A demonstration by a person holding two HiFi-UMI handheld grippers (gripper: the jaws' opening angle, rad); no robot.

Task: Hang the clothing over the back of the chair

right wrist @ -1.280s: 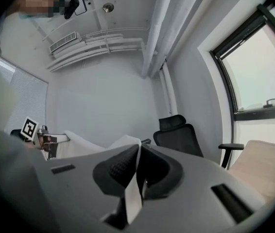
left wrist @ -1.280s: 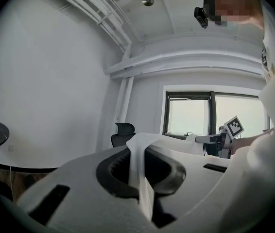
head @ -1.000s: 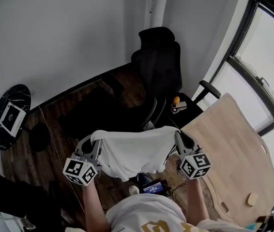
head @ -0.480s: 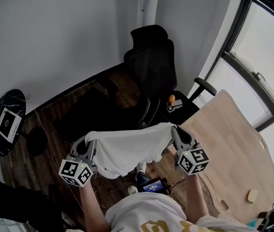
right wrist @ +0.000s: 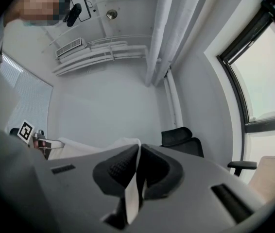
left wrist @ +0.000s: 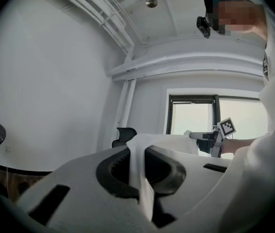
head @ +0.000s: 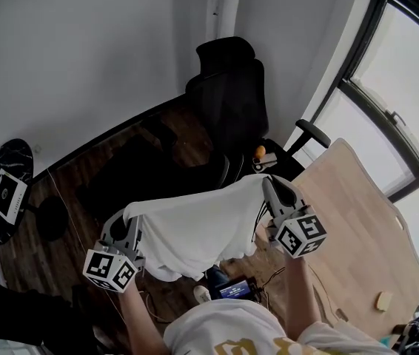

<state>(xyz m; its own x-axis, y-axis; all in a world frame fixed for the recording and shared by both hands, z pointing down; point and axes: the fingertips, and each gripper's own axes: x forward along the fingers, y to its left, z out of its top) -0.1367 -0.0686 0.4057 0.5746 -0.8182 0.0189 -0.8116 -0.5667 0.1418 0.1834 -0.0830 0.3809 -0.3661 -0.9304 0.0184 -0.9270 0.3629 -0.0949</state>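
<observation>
A white garment (head: 195, 228) hangs stretched between my two grippers in the head view. My left gripper (head: 126, 217) is shut on its left edge, with the cloth (left wrist: 140, 178) pinched between the jaws. My right gripper (head: 266, 183) is shut on the right edge, a strip of fabric (right wrist: 132, 188) caught between the pads. The black office chair (head: 228, 102) stands beyond the garment against the wall, its high back and headrest facing me. In the right gripper view the chair (right wrist: 180, 141) shows ahead, to the right. The left gripper view shows the chair (left wrist: 123, 135) small behind the cloth.
A light wooden tabletop (head: 357, 228) lies to the right, beside the chair's armrest (head: 313, 133). A round dark side table (head: 2, 191) stands at the left. A large window (head: 402, 87) fills the right wall. A small device with cables (head: 232, 287) sits on the dark wood floor.
Both grippers have lifted the garment and carried it a little toward the chair; the right one rose more, so the cloth now slopes up to the right.
</observation>
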